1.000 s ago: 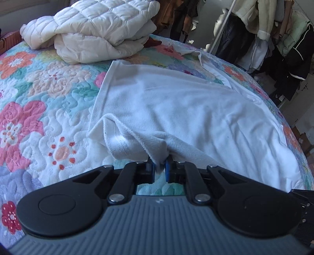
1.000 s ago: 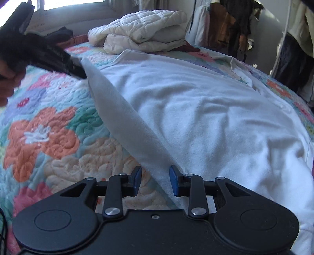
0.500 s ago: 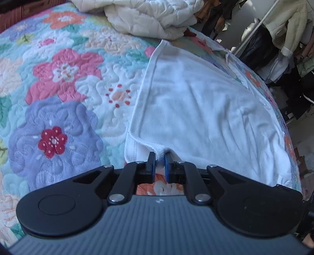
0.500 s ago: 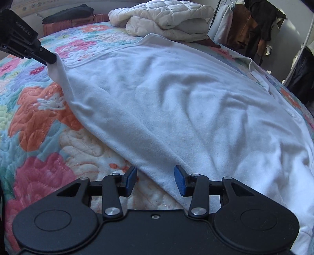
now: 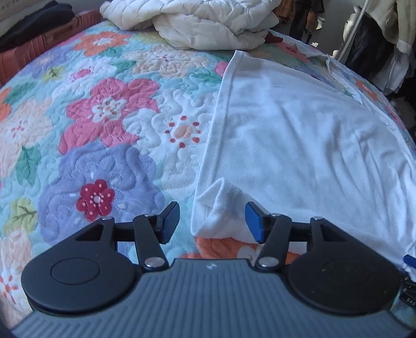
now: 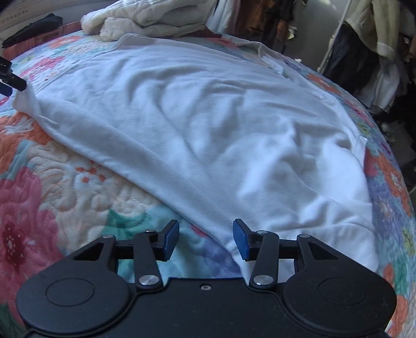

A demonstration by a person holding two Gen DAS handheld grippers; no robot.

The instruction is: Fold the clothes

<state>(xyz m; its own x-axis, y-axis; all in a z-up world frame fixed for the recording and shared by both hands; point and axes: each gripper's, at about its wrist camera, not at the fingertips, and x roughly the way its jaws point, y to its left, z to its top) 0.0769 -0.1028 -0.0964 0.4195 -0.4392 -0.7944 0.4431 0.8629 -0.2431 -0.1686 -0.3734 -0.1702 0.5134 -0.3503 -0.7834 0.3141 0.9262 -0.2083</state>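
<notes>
A white garment (image 5: 299,145) lies spread flat on the floral quilt (image 5: 104,124); it also fills the right wrist view (image 6: 208,124). My left gripper (image 5: 212,221) is open, its jaws on either side of the garment's bunched near-left corner (image 5: 221,205) without gripping it. My right gripper (image 6: 205,239) is open over the garment's near edge, with the cloth edge running between the jaws. The left gripper's tip shows at the far left of the right wrist view (image 6: 10,80), touching the garment's corner.
A folded cream quilted jacket (image 5: 208,23) lies at the far end of the bed. A red-brown case (image 5: 39,46) with dark cloth on it stands at the back left. Hanging clothes on a rack (image 6: 377,46) stand to the right of the bed.
My left gripper carried the garment's corner back toward me, laid it on the quilt, and opened. My right gripper has opened wider. The garment now lies flatter.
</notes>
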